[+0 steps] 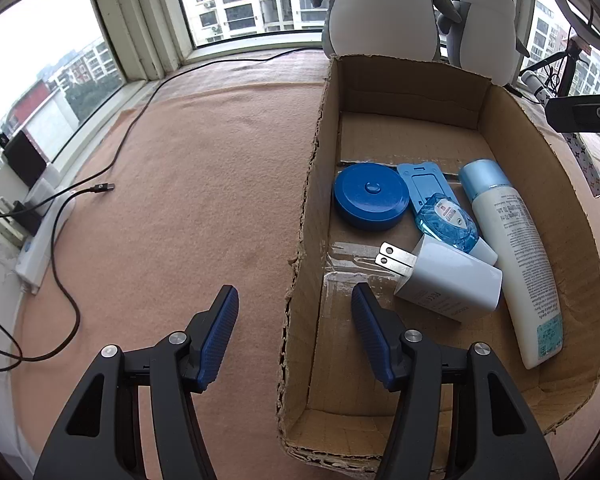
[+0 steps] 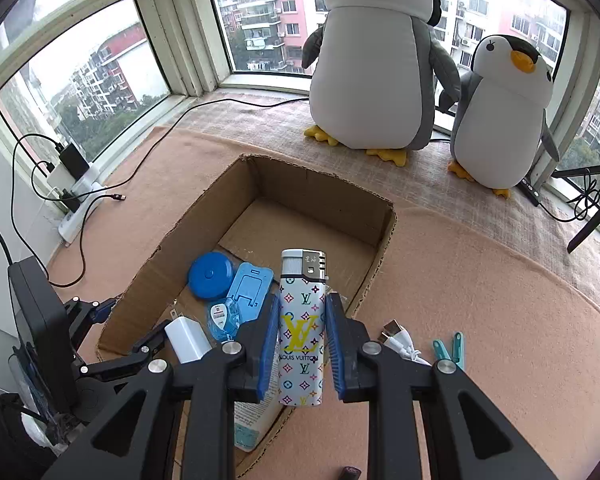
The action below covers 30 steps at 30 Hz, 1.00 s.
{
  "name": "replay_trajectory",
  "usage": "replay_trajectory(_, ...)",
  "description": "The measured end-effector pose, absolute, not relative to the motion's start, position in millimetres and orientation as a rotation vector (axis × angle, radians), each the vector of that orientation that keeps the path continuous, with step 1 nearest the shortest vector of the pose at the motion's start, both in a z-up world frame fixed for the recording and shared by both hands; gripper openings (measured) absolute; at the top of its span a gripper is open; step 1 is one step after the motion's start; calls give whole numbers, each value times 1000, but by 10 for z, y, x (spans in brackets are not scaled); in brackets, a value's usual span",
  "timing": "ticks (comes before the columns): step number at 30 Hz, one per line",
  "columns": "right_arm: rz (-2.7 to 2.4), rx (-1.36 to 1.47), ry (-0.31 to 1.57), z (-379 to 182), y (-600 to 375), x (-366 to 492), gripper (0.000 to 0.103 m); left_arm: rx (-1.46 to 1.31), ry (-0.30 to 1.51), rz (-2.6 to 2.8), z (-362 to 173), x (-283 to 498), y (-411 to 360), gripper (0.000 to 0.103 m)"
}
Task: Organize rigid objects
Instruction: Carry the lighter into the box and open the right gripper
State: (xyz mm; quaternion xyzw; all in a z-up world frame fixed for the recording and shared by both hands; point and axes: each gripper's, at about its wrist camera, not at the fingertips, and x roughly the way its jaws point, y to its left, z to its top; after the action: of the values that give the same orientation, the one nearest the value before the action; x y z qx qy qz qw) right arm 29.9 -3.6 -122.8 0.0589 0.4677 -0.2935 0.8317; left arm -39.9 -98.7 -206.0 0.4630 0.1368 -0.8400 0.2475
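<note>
Clenched in my right claw (image 2: pixel 302 340), the lighter (image 2: pixel 303 328) hangs over the box (image 2: pixel 204 216); left claw (image 1: pixel 296 332) released, straddling its wall.

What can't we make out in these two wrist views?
- Right wrist view: lotion bottle mostly hidden behind the right claw, which is shut on the lighter.
- Right wrist view: dark object cut off by the bottom edge; unidentifiable.
- Left wrist view: charger label too small to read.
- Left wrist view: box near wall partly hidden behind left claw.
</note>
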Motion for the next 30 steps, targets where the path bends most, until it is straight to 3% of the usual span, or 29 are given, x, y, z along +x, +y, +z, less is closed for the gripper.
replay_trajectory(14, -618, 146, 1005, -1337, -115, 441, 21, 1259, 378, -2286, -2060, -395, -988, 59)
replay_trajectory(15, -616, 144, 1004, -1332, -106, 442, 23, 1259, 378, -2286, -2060, -395, -988, 59)
replay_trajectory(17, -609, 139, 1006, -1318, -86, 439, 45, 1258, 378, -2285, -2060, -395, -989, 59)
replay_trajectory(19, -617, 116, 1000, -1283, -41, 422, 54, 1258, 379, -2284, -2060, -394, -988, 59)
replay_trajectory(30, -645, 131, 970, -991, 87, 94, 54, 1256, 374, -2286, -2056, -394, -986, 59)
